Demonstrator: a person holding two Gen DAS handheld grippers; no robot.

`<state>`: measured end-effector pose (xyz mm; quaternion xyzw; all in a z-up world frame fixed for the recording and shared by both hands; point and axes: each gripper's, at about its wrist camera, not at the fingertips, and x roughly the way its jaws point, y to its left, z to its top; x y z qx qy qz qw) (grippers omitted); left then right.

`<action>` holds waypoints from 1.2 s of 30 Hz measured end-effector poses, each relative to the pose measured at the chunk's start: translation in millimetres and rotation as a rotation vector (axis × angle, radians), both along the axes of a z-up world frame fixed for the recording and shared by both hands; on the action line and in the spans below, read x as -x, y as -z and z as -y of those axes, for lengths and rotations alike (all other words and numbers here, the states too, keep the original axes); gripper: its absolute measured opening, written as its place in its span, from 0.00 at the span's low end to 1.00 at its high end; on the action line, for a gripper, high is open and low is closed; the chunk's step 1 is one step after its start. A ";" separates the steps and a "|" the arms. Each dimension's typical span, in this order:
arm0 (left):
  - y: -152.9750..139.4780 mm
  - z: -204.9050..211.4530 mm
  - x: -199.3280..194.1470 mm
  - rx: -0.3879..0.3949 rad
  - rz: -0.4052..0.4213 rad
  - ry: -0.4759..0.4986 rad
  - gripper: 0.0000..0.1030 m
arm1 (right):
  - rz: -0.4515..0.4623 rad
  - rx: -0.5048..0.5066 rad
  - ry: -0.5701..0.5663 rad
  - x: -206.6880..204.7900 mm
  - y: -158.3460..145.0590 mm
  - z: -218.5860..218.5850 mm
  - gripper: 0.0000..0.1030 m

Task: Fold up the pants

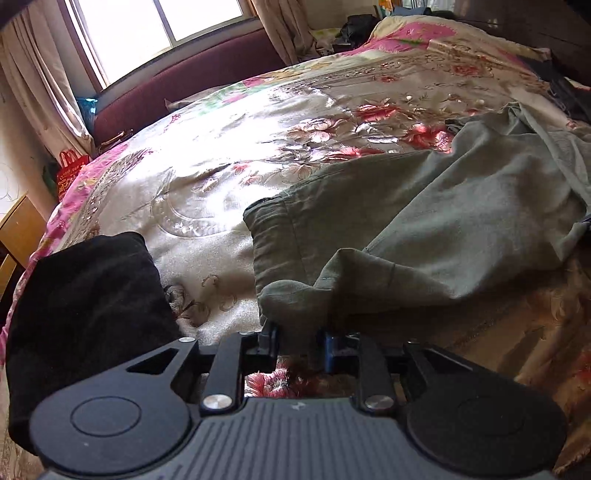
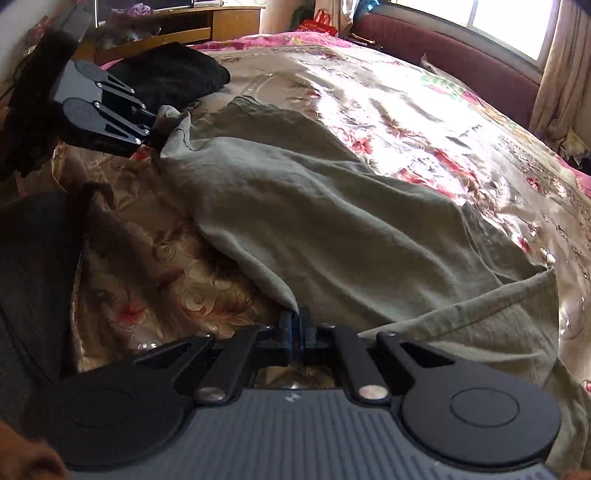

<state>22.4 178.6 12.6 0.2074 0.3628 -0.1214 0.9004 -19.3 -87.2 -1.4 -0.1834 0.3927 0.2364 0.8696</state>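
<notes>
Olive-green pants (image 1: 424,221) lie spread across a shiny floral bedspread (image 1: 229,155). My left gripper (image 1: 300,341) is shut on a bunched hem end of the pants at the near bed edge. In the right wrist view the same pants (image 2: 332,229) stretch away from me. My right gripper (image 2: 296,332) is shut on a pinch of the pants' near edge. The left gripper (image 2: 153,134) shows at the far left there, holding the other end of the pants.
A black garment (image 1: 85,314) lies on the bed left of the pants, also in the right wrist view (image 2: 173,74). A maroon headboard (image 2: 454,62) and a window are behind the bed. A wooden cabinet (image 2: 207,22) stands beyond the bed.
</notes>
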 end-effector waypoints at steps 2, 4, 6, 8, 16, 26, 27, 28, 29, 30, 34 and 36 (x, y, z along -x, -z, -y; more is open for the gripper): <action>-1.7 -0.3 2.1 -0.033 0.006 0.010 0.41 | -0.021 -0.003 -0.003 -3.8 -4.8 3.7 0.07; -1.7 -0.2 5.0 -0.069 0.014 0.018 0.42 | -0.005 -0.014 0.005 -4.5 -10.7 6.6 0.07; -0.9 1.0 7.4 -0.101 0.026 0.029 0.42 | 0.010 -0.018 0.000 -4.0 -15.4 4.2 0.10; 0.4 6.4 6.7 -0.126 0.038 0.046 0.42 | 0.015 -0.024 -0.039 -5.7 -16.5 -3.5 0.31; -27.9 5.1 -11.0 -0.122 0.160 0.043 0.40 | 0.130 0.003 -0.032 -35.0 -32.1 -28.0 0.02; 23.5 10.2 6.3 -0.249 0.051 0.068 0.38 | 0.157 0.117 -0.107 -17.4 -20.9 -25.8 0.03; 31.1 12.5 10.6 -0.294 0.056 0.079 0.38 | 0.115 0.156 -0.121 -16.0 0.1 -28.6 0.03; 32.5 15.6 17.6 -0.336 0.074 0.094 0.38 | 0.089 0.181 -0.130 -12.5 13.8 -31.3 0.03; 29.0 15.7 20.7 -0.342 0.072 0.096 0.38 | 0.105 0.203 -0.135 -7.6 18.3 -33.7 0.04; 20.2 13.2 23.5 -0.322 0.058 0.092 0.39 | 0.129 0.207 -0.141 -2.5 15.6 -34.1 0.08; -0.5 -1.1 32.7 -0.282 0.040 0.035 0.39 | 0.092 0.076 -0.060 2.3 -13.6 -11.2 0.38; -9.6 -8.3 37.0 -0.263 0.031 -0.004 0.39 | 0.085 -0.012 0.002 5.1 -31.1 6.6 0.38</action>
